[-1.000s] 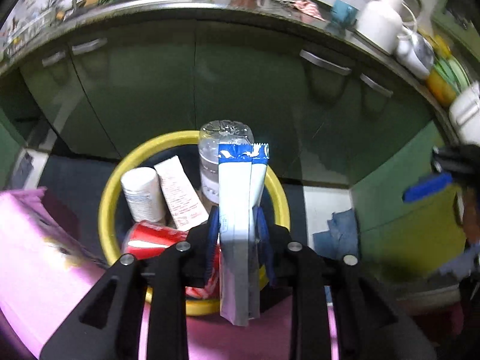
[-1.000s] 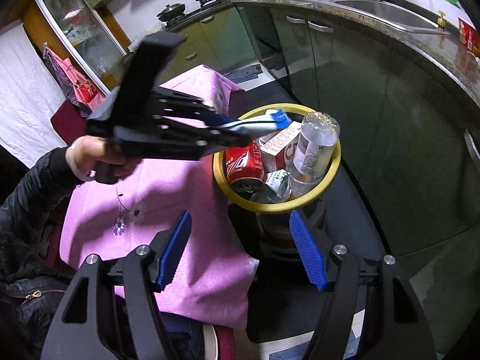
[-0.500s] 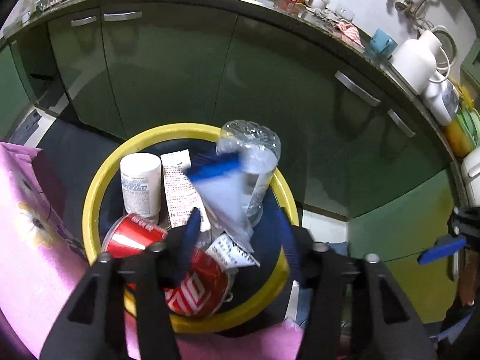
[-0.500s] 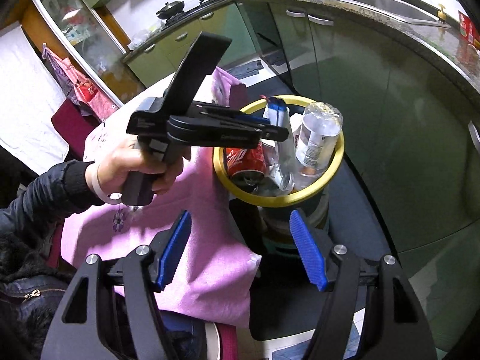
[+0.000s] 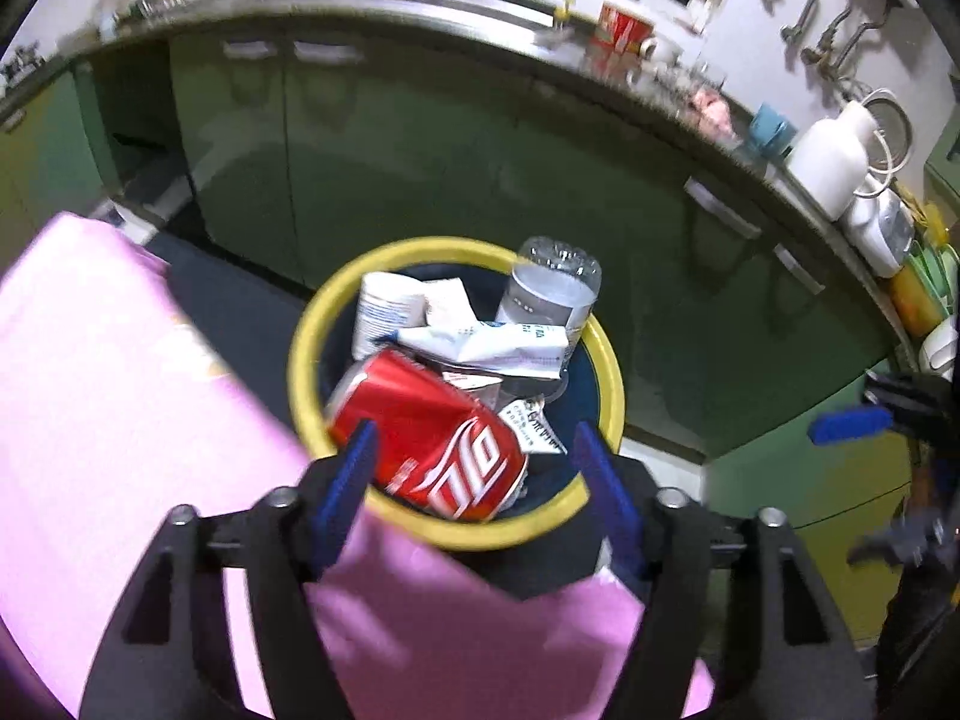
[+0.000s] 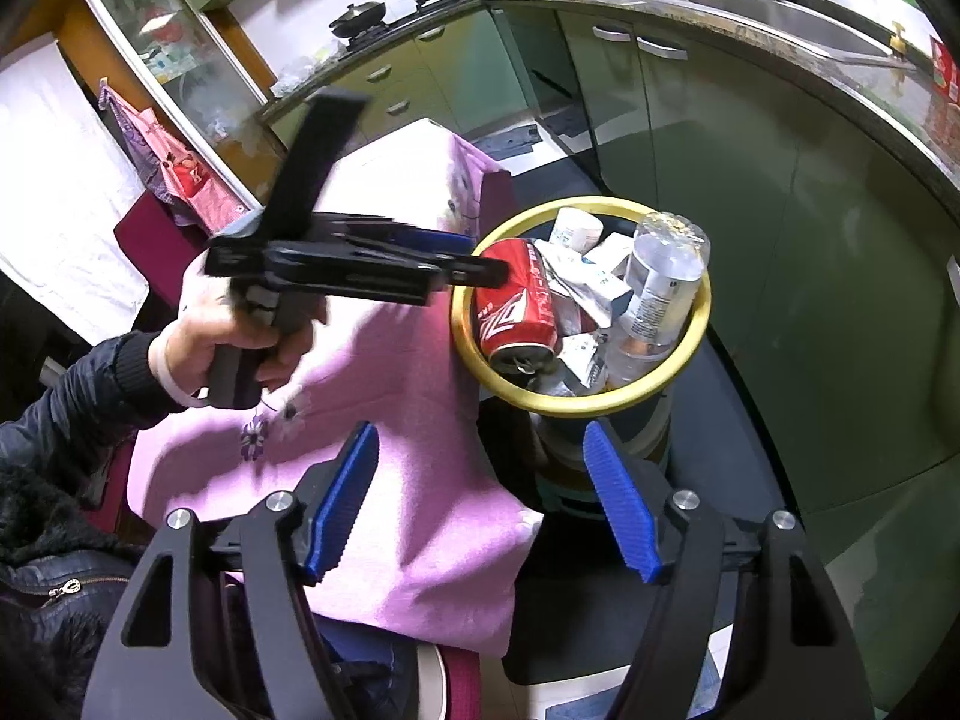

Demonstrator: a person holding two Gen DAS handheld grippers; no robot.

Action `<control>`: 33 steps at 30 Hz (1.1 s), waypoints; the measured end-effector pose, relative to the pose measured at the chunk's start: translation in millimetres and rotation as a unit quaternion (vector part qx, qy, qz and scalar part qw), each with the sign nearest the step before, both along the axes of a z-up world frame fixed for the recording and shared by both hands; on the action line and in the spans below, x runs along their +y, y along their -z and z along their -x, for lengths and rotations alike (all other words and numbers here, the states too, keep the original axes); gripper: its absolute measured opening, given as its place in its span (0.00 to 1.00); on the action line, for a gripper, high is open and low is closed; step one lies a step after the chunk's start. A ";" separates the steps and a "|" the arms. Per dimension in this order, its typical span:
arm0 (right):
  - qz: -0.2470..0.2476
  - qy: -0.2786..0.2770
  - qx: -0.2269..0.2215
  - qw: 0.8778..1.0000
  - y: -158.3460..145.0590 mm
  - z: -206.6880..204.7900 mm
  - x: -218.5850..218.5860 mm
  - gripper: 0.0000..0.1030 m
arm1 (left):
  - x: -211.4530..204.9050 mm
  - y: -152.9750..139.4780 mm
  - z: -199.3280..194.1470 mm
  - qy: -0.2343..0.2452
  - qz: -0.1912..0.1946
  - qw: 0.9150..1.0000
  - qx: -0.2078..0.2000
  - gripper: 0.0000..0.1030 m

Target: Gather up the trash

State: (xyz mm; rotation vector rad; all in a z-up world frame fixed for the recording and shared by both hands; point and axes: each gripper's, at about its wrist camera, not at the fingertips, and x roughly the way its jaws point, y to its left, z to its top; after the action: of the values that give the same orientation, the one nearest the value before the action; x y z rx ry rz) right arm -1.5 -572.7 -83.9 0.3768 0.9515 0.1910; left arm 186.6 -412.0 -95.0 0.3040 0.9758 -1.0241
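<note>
In the yellow-rimmed bin lie one red can, one clear bottle, one white cup and one white-and-blue sachet. A second ago the left gripper pinched that sachet above the bin; its jaws have just been opening and now stand empty, as do those of the right gripper.

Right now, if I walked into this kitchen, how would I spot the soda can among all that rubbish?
Find the green cabinets, then the round bin with the yellow rim on the floor before them, beside the pink cloth. The soda can lies on its side on top of the pile, nearest that cloth. It is the only bright red thing there; its neighbours are white paper and a clear plastic bottle.
</note>
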 end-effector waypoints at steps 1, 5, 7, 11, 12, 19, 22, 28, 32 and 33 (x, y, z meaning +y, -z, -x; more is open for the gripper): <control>0.000 0.000 -0.001 1.000 -0.4 0.7 0.5 0.69 | 10.0 -7.2 5.7 -0.008 0.005 1.000 -0.015 0.79; 0.006 0.004 -0.004 1.000 -1.2 2.5 7.1 0.69 | 77.6 -44.5 37.9 -0.065 0.042 0.993 -0.092 0.94; 0.018 0.013 -0.004 1.000 -0.7 4.1 13.1 0.70 | 120.2 -61.6 60.7 -0.112 0.052 0.982 -0.140 0.94; 0.058 0.040 -0.022 0.997 -3.6 5.4 38.3 0.78 | 210.3 -77.0 102.9 -0.242 0.040 0.945 -0.219 0.94; 0.060 0.038 -0.036 0.997 -6.3 6.3 47.6 0.82 | 226.9 -76.9 109.7 -0.269 0.033 0.936 -0.224 0.94; 0.039 0.015 -0.107 0.993 -30.4 4.5 104.5 0.96 | 337.2 -71.3 151.2 -0.429 -0.006 0.880 -0.205 0.94; 0.065 0.017 -0.122 0.990 -39.8 6.6 127.4 0.96 | 365.0 -77.9 174.7 -0.464 -0.015 0.856 -0.227 0.94; 0.084 0.054 -0.175 0.980 -63.0 39.4 154.8 0.96 | 385.2 -100.4 205.2 -0.474 -0.002 0.847 -0.241 0.94; 0.125 0.075 -0.200 0.969 -79.2 65.4 176.0 0.96 | 384.9 -110.8 229.4 -0.459 0.032 0.855 -0.242 0.94; 0.131 0.079 -0.207 0.966 -82.5 72.5 181.1 0.96 | 384.2 -110.6 232.1 -0.457 0.033 0.855 -0.243 0.94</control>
State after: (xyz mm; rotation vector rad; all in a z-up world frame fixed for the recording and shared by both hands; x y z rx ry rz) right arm -74.1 -391.6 -1.4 0.1560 0.5204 -0.0053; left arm -45.5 -27.9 15.5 0.0077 0.5010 -0.0780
